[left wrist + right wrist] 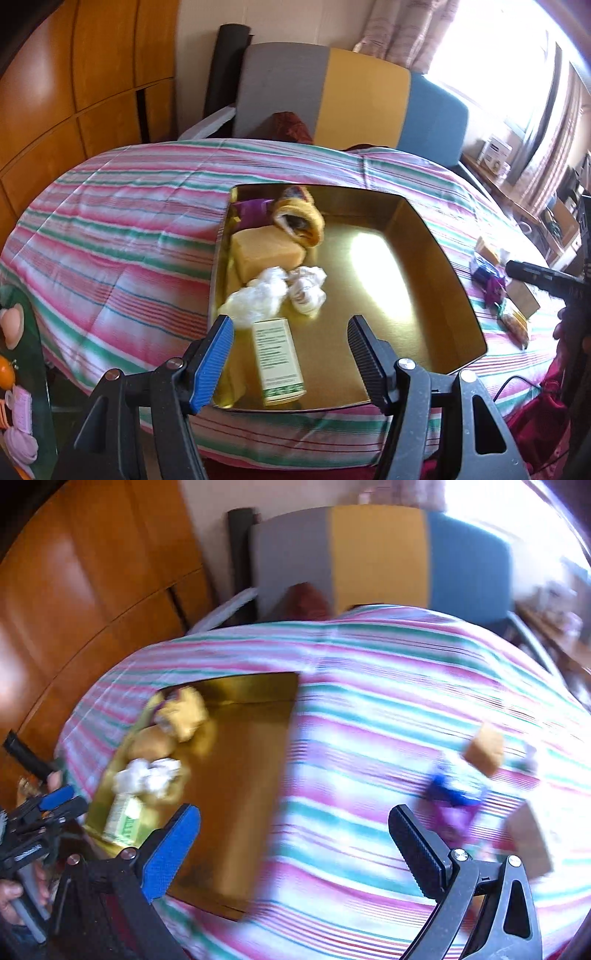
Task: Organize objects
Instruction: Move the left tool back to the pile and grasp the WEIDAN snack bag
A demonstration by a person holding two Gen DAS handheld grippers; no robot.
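A gold tray lies on the striped cloth. In it are a green-and-white box, white crumpled bags, a yellow sponge, a purple packet and a rolled orange cloth. My left gripper is open and empty, just above the box at the tray's near edge. My right gripper is open and empty over the cloth, right of the tray. The right wrist view is blurred. Loose items lie to its right: a tan block and a blue and purple packet.
A grey, yellow and blue chair back stands behind the table. Wooden cabinets fill the left. More small items lie on the cloth right of the tray. A bright window is at the right.
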